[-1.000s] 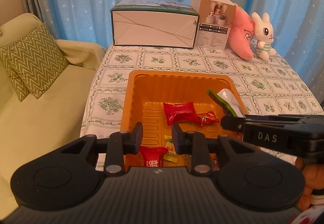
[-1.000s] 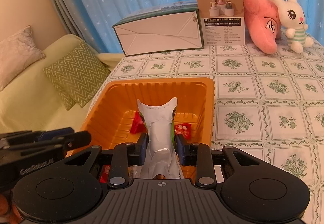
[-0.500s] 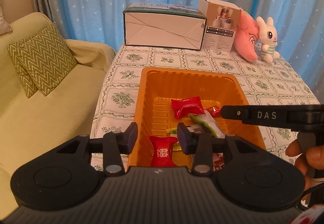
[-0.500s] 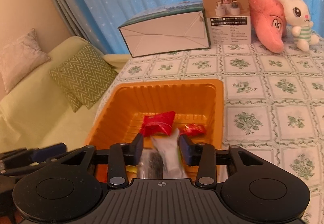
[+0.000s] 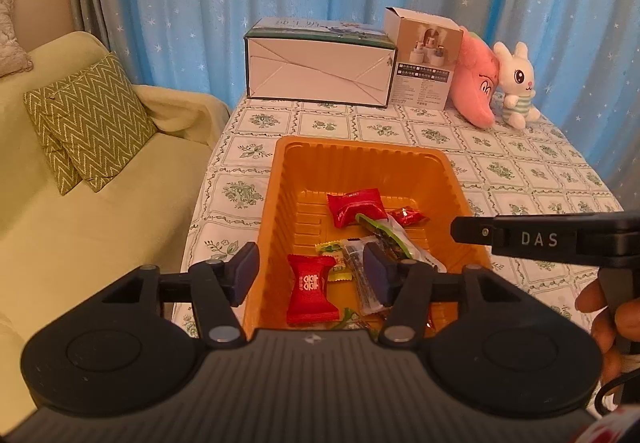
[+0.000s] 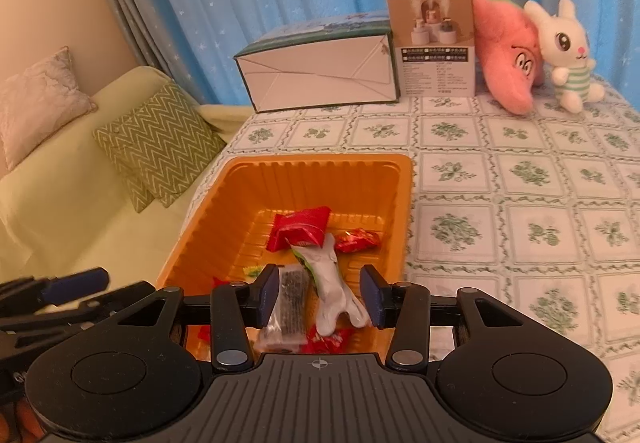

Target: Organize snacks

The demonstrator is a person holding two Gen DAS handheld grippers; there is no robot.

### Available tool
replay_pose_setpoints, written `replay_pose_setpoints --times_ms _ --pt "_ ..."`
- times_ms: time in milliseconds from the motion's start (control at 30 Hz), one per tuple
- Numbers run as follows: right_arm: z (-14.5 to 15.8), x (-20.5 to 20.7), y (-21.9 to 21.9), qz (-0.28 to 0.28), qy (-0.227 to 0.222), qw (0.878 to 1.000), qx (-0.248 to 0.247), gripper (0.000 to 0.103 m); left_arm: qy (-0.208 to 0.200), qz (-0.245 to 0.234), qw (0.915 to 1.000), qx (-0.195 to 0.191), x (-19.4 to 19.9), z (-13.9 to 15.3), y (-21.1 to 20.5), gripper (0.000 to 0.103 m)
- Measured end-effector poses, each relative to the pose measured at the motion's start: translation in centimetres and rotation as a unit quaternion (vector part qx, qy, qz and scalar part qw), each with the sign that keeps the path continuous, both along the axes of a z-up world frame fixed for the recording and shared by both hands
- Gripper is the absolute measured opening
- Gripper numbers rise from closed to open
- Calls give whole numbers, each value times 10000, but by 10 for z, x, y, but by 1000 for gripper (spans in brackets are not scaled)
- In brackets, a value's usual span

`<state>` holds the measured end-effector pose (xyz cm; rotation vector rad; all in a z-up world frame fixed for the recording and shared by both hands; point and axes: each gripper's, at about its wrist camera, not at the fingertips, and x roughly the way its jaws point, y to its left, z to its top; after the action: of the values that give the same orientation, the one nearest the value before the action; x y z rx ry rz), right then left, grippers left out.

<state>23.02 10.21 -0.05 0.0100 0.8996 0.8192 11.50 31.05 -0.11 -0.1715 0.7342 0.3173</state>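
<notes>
Released since the earlier frame: the silver-and-green pouch, then clamped upright in the right gripper, now lies flat in the orange tray, and that gripper's jaws stand apart around it, holding nothing.

Left gripper: jaws wide apart, empty, hanging over the tray's near edge.

Tray contents: large red packet toward the far wall, the pouch's far end resting on it; small red candy by the right wall; red square packet near the front; clear dark-filled packet just left of the pouch; small yellow-green sweets between.

Table: tray sits at the left edge of the tablecloth, sofa below it.

Risks, as judged:
- The pouch lies between the right gripper's open pads; pulling back low could snag and drag it out.
- A push on the near rim could tip or slide the tray off the left edge, since it looks light.
- Both grippers crowd the same corner and could collide.
</notes>
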Motion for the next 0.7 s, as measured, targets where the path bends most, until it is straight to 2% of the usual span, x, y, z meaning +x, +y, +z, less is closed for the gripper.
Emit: replay_pose_setpoints --times_ms 100,300,700 --pt "6 -9 -13 -49 -96 9999 0 57 -63 35 10000 -33 -11 7 -7 60" --pt "21 -28 -42 -70 -269 9996 13 65 -131 64 9999 -54 -33 17 -23 65" --pt "41 -66 -106 -204 -309 9992 -165 67 -27 139 9998 -118 -68 30 -72 66"
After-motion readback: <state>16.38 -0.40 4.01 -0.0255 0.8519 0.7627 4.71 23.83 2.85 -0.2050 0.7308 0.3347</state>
